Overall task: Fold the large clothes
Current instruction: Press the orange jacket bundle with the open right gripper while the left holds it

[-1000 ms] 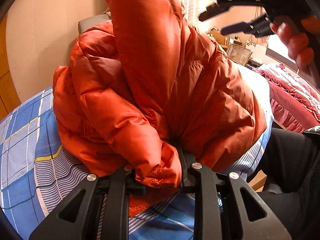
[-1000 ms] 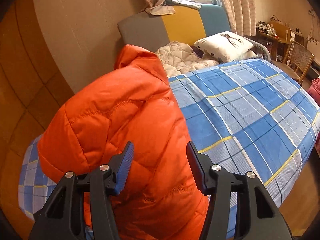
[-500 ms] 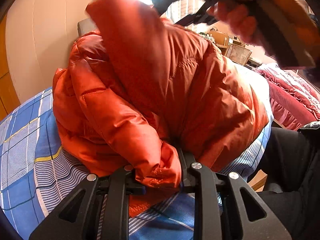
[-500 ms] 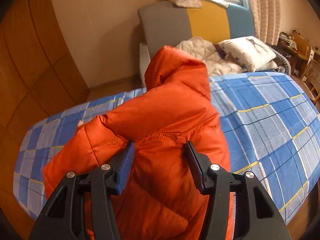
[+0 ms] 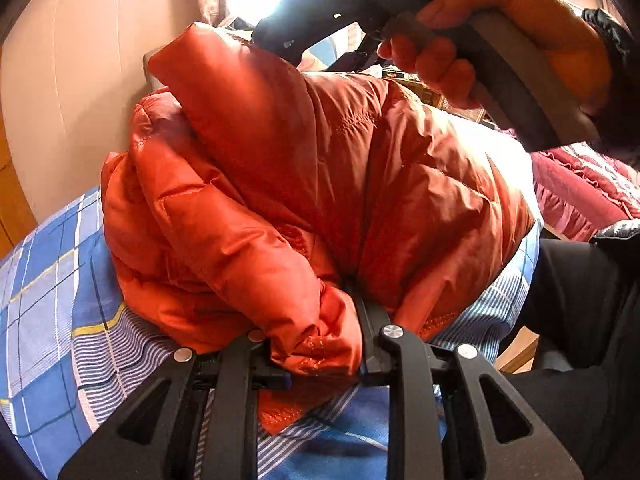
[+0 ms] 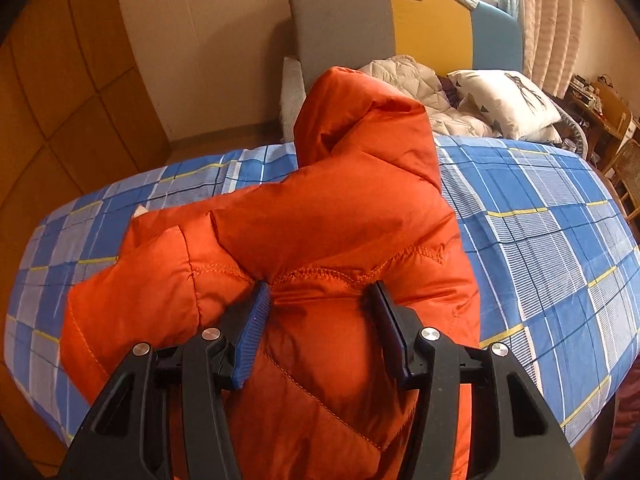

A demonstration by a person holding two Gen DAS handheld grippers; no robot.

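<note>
The left tool (image 5: 320,354) is clamped on a bunched cuff or hem of the orange jacket (image 5: 320,184), pinning that fold low at the near edge of the bed (image 5: 52,300). Holding it there seems to anchor the bundle, so the padded layers do not spring apart while the other side is worked.

The right tool (image 6: 318,320) is spread wide, its blue-padded fingers (image 6: 252,332) pressing into the quilted fabric on either side of a stitched seam, with nothing pinched between them. In the left view, the right hand (image 5: 500,40) holds this tool from above the jacket, so it bears down on the top of the pile. I judge it is either flattening the puffy fill or setting up to close on the seam; which, I cannot tell.

The jacket lies heaped on the blue plaid bed, near its foot, sleeves tucked inward and the hood (image 6: 360,120) standing up toward the headboard (image 6: 400,20). It is partly folded but still bulky and uneven.

Beyond it are a white pillow (image 6: 508,100) and a pale quilt (image 6: 404,80) at the head of the bed. Slippery down fabric will likely creep out of a loose grip, so the left clamp matters.
</note>
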